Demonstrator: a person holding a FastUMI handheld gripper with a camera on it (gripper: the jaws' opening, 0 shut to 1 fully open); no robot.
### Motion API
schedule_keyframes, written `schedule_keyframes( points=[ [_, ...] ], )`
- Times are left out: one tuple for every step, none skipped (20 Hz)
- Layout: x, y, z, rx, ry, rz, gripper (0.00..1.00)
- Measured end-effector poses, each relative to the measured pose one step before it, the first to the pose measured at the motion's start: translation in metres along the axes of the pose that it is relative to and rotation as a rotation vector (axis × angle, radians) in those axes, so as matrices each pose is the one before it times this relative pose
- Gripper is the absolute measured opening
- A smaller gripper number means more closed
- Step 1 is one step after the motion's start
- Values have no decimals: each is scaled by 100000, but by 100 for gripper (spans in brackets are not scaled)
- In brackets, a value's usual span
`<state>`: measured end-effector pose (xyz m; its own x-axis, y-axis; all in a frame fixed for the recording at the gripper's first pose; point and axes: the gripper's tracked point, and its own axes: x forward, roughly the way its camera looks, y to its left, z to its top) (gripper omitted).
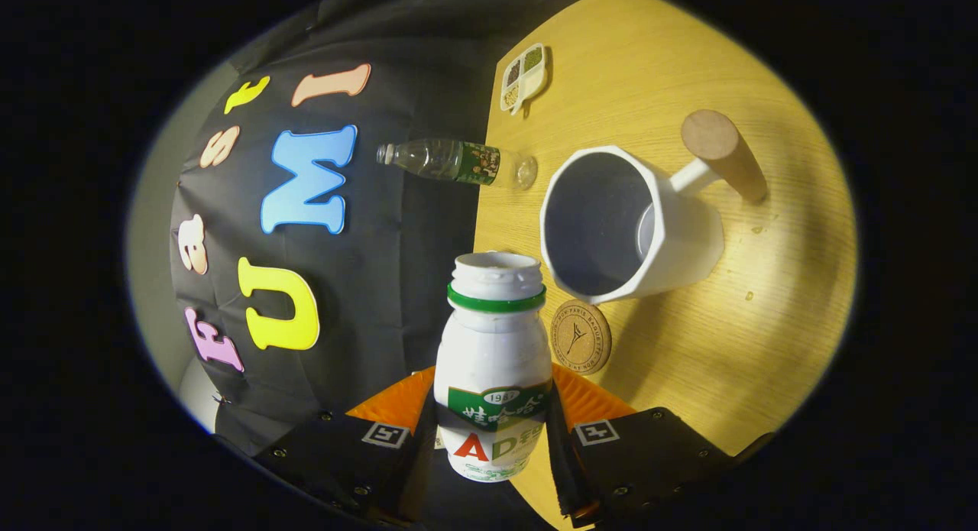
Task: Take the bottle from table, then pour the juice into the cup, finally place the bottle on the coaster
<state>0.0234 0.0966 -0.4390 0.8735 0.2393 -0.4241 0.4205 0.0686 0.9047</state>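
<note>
Though the whole view is rolled sideways, so the wooden table (688, 348) stands like a wall at 3 o'clock, most of it reads plainly.

Hidden: the foot of the juice bottle (493, 363) runs down between the fingers, and their inner faces are covered by its body.
Cut off: the table's far reach fades into dark past the mug handle; the label print is too curved to make out fully.
Gripper: the gripper (493, 439) is clamped on the juice bottle, one finger pressing each side of its lower body.
Juice bottle: one, white, green neck ring, cap off, mouth open, held at 6 o'clock, off the table.
Cup: one white faceted mug (630, 225) with a round wooden handle, at 2 o'clock from the bottle's mouth, its inside in shadow.
Coaster: one round cork coaster (581, 337), just at 3 o'clock of the bottle's shoulder, beside the mug's rim.
Water bottle: one clear water bottle (454, 162) with a green label, at 12 o'clock, at the table's edge.
Dish: one small white divided dish (524, 76) with three compartments, farther at 12 o'clock; contents unclear.
</note>
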Motion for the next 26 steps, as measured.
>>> schedule_keyframes(
  points=[
    [5, 62, 35, 1658, -217, 347, 64],
    [-34, 87, 95, 1525, -282, 338, 64],
    [-24, 88, -53, 1346, 149, 433, 64],
    [69, -4, 5, 872, -9, 173, 64],
    [116, 28, -167, 883, 277, -137, 64],
    [24, 112, -41, 1201, 67, 233, 64],
    [32, 88, 44, 1461, 13, 312, 64],
    [40, -56, 78, 1582, -276, -206, 64],
    [17, 40, -74, 1450, -342, -248, 64],
    [-14, 4, 33, 1257, -324, -335, 64],
    [-44, 69, 93, 1117, -313, 119, 64],
    [22, -25, 77, 832, -299, 6, 64],
    [34, -6, -12, 522, -297, -248, 64],
    [1, 7, -23, 25, 48, -76, 64],
    [51, 39, -46, 56, 36, 225, 64],
    [19, 28, 40, 92, 71, 314, 64],
    [-1, -70, -46, 289, 132, -81, 64],
    [40, 68, -32, 504, -57, 215, 64],
    [-35, 38, 19, 629, -46, 297, 64],
    [63, -32, 15, 295, -66, 29, 64],
    [78, 33, -89, 162, 30, 79, 64],
    [61, 37, -125, 372, 170, 47, 64],
    [67, 27, -47, 316, 142, 209, 64],
    [19, -19, -88, 382, 221, 19, 64],
    [53, 112, -26, 298, 9, 314, 64],
    [23, 8, -3, 383, -6, 309, 64]
  ],
)
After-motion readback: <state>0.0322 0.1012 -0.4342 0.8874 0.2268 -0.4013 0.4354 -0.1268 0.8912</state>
